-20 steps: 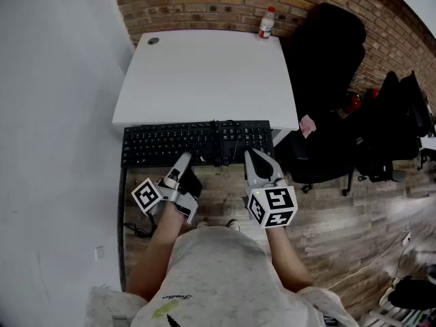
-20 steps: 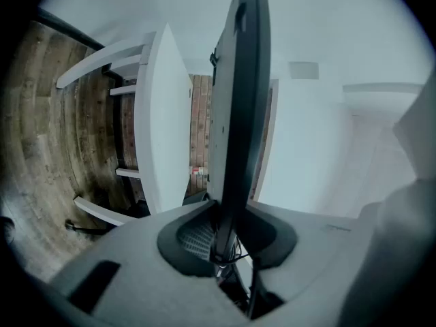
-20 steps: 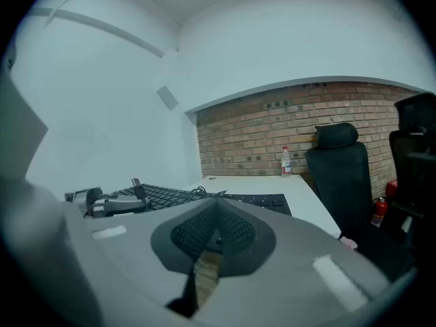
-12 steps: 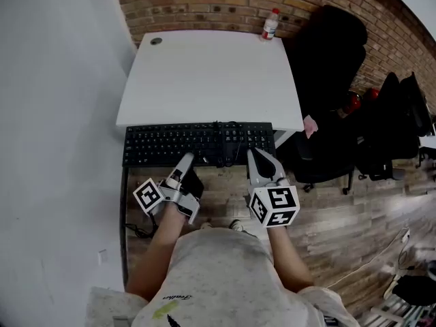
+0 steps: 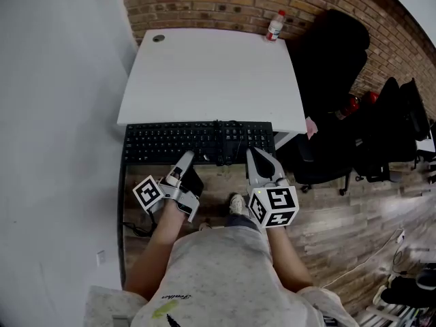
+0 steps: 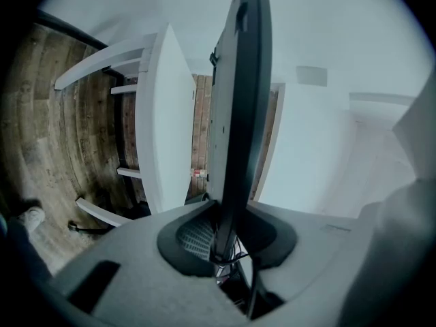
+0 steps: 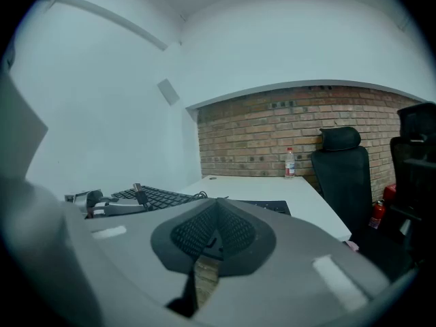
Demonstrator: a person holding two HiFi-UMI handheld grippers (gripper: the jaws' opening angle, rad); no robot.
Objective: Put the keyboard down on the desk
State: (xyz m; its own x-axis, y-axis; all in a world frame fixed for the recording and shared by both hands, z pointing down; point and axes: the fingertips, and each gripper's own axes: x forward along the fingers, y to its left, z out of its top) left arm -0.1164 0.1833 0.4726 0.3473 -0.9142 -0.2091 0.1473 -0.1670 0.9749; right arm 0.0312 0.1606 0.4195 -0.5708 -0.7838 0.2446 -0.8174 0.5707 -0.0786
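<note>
A black keyboard [image 5: 170,142] hangs level at the near edge of the white desk [image 5: 211,73], its back edge over the desktop and the rest over the wood floor. My left gripper [image 5: 189,157] is shut on its front edge; in the left gripper view the keyboard [image 6: 238,114] stands edge-on between the pads [image 6: 194,234]. My right gripper [image 5: 253,154] sits at the front edge near the number pad with its jaws together [image 7: 216,230]. I see nothing between them, and the keyboard [image 7: 153,197] lies just beyond. A coiled cable [image 5: 228,138] rests on the keys.
A water bottle [image 5: 275,24] stands at the desk's far right corner, by the brick wall. A black office chair [image 5: 327,53] is right of the desk, with a red extinguisher [image 5: 351,104] beyond it. A white wall runs along the left. A shoe [image 5: 236,203] shows between the grippers.
The keyboard and both grippers keep almost the same place against the desk edge. The person's shoe has come forward into view between the grippers.
</note>
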